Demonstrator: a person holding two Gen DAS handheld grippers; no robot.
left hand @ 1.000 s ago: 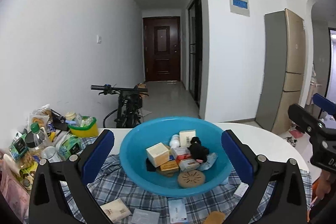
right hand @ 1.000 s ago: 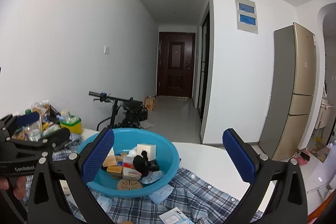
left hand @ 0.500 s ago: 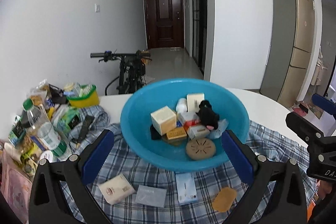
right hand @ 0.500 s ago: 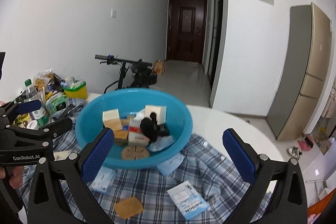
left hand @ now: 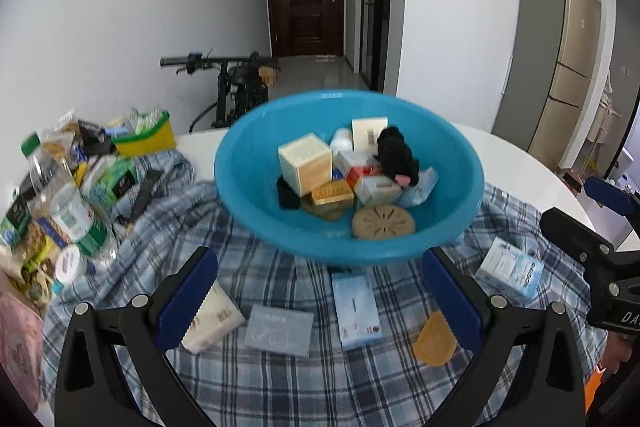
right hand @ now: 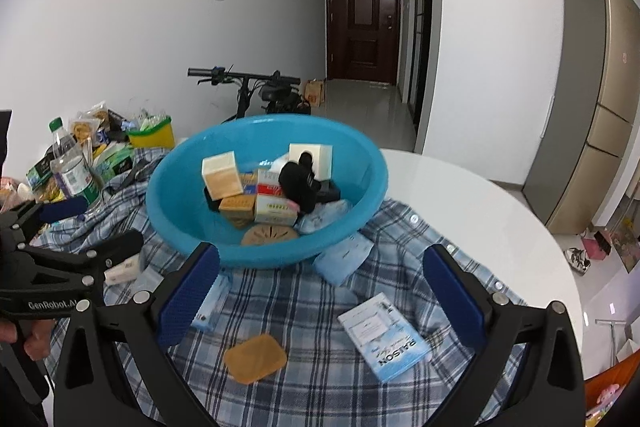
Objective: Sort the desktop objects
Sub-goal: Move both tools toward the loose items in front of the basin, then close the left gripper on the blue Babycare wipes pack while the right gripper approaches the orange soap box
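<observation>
**A:** Left wrist view: what crowds the white table (left hand: 516, 163)?

**B:** A plaid cloth (left hand: 280, 379) strewn with flat packets: a white pack (left hand: 212, 319), a grey sachet (left hand: 279, 329), a pale blue packet (left hand: 356, 307), a tan pad (left hand: 435, 339) and a blue-and-white box (left hand: 510, 271). Bottles and snack bags (left hand: 56, 203) pile at the left edge, and a bicycle (left hand: 236, 87) stands behind.

**A:** And the container?

**B:** The blue basin (left hand: 248, 183) sits mid-cloth, holding small boxes (left hand: 306, 169), a black item (left hand: 396, 155) and a round tan disc (left hand: 383, 223).

**A:** The tongs?

**B:** The left gripper (left hand: 320, 301) hovers low over the sachets, jaws spread wide and empty. The right gripper (right hand: 320, 301) hangs likewise over the cloth before the basin, wide apart, gripping nothing.
</observation>
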